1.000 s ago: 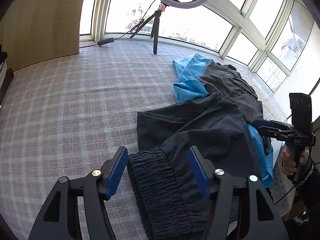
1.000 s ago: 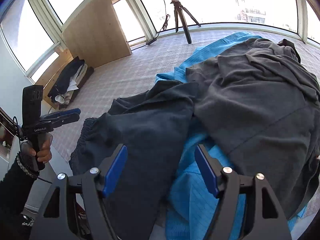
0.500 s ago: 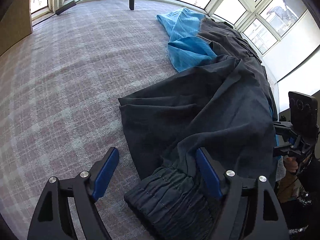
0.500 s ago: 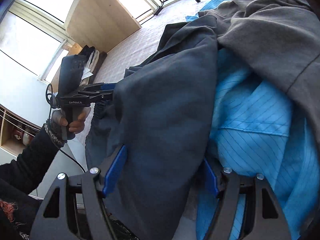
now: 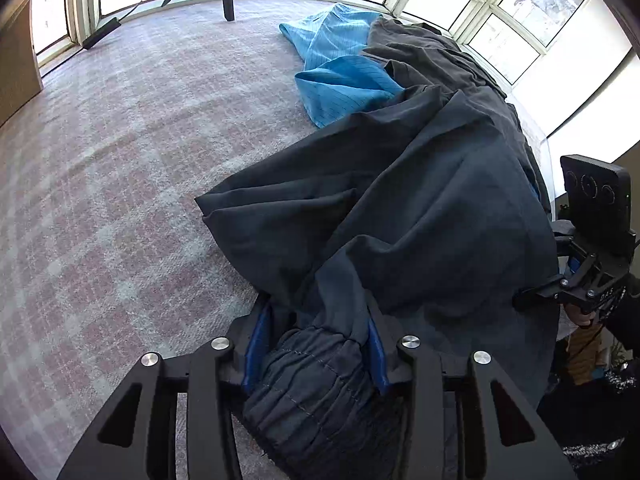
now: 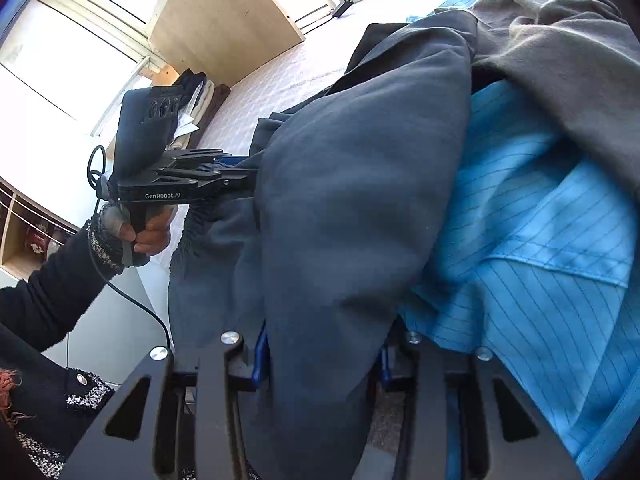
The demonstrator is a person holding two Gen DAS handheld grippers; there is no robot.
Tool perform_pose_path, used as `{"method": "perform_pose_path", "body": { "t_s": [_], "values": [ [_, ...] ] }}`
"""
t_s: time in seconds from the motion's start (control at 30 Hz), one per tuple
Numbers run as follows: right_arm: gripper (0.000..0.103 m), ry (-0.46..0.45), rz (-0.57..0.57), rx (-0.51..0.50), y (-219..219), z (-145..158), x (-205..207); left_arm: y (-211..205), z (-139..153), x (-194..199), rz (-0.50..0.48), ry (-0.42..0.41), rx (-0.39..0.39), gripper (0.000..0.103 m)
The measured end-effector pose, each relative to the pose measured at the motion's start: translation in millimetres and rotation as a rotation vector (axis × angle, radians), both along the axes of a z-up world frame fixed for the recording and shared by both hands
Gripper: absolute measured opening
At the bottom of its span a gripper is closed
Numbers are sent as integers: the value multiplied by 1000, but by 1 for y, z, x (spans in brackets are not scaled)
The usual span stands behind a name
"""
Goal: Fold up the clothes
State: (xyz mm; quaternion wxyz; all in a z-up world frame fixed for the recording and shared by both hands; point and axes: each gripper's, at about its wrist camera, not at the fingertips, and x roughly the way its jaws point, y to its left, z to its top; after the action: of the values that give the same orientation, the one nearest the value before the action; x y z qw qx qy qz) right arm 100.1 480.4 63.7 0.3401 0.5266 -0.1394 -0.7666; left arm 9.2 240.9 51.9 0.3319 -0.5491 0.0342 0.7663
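Because the dark trousers (image 5: 400, 200) have to come off the heap before I can fold them, I have both claws on them at the near edge. At the bottom centre of the left wrist view, my left claw (image 5: 316, 354) is clenched on the gathered elastic waistband (image 5: 312, 384), its blue pads (image 5: 256, 344) pressed into the bunched cloth on either side. That thick, ribbed band looks to me like the surest place to grip, since thin cloth would likely slip out. At the bottom centre of the right wrist view, my right claw (image 6: 324, 360) is clamped on a broad hanging fold of the same trousers; the right pad is mostly hidden behind cloth, but the fabric fills the whole gap.

The trousers run from the lower middle of the left view up toward the right, draped over a blue striped garment (image 5: 340, 80) and beside a grey top (image 6: 560, 40) that sits in the upper right of the right view. Left of the pile, the checked bedcover (image 5: 120, 200) lies bare, and I judge that is where the trousers should be spread flat. Holding two separate spots should let me stretch the cloth between them; the risk is dragging the blue garment along.
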Motion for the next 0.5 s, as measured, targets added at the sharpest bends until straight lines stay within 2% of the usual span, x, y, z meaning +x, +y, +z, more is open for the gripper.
{"method": "perform_pose_path", "body": {
  "t_s": [0.1,0.2,0.27,0.33,0.4,0.47,0.5],
  "values": [
    [34,52,-1,17,-7,14,8,-9,9,9,72,2,61,24],
    [33,127,1,52,-13,37,16,-29,23,14,190,13,178,21],
    [33,147,5,26,-12,49,16,-40,32,17,247,30,247,20],
    [33,100,-27,37,-8,41,2,-38,25,12,273,41,202,20],
    [33,-4,-53,35,-3,20,-11,-30,10,2,263,-6,179,23],
    [39,-31,-57,70,-4,10,-11,-23,2,-6,262,-27,144,31],
    [42,-31,-49,74,-4,10,-11,-23,0,-8,246,-42,151,37]
  ]
}}
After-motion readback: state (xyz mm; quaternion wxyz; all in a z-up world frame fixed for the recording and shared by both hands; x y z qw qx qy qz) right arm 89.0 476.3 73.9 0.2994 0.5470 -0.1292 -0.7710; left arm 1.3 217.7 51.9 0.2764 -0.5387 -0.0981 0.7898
